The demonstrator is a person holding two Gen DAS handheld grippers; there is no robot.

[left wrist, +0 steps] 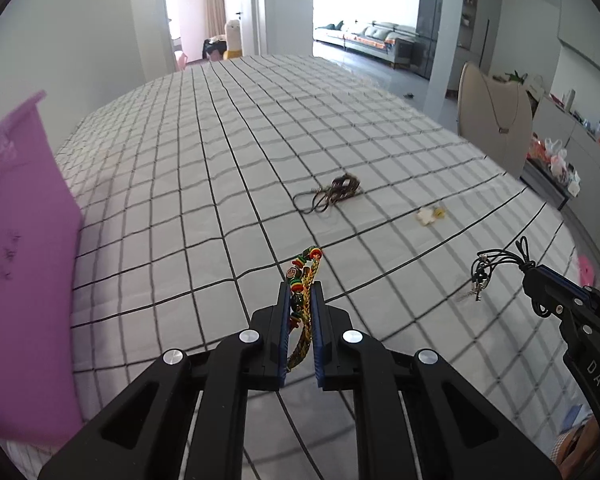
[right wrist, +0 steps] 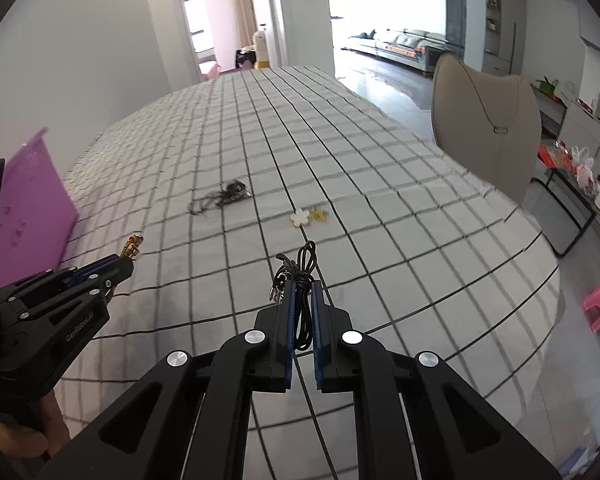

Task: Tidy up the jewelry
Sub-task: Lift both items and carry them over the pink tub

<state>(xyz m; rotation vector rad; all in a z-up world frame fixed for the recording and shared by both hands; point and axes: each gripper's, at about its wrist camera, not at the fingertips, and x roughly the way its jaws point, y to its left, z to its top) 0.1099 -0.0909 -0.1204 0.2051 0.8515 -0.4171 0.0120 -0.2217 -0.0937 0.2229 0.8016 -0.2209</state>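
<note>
Jewelry is partly gathered: left gripper (left wrist: 300,292) clamps a beaded bracelet (left wrist: 302,280), right gripper (right wrist: 303,292) pinches a black cord necklace (right wrist: 298,272). Judging by this, a dark tangled cord (left wrist: 336,192) at twelve o'clock and white flower piece (left wrist: 426,216) at one o'clock remain on the checked cloth (left wrist: 220,160); a purple box (left wrist: 20,240) waits at nine.

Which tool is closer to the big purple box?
Left. The left tool, shut on a beaded bracelet, is just beside the purple box. The right tool, clamping a black cord necklace, sits farther away, beyond the left one.
</note>
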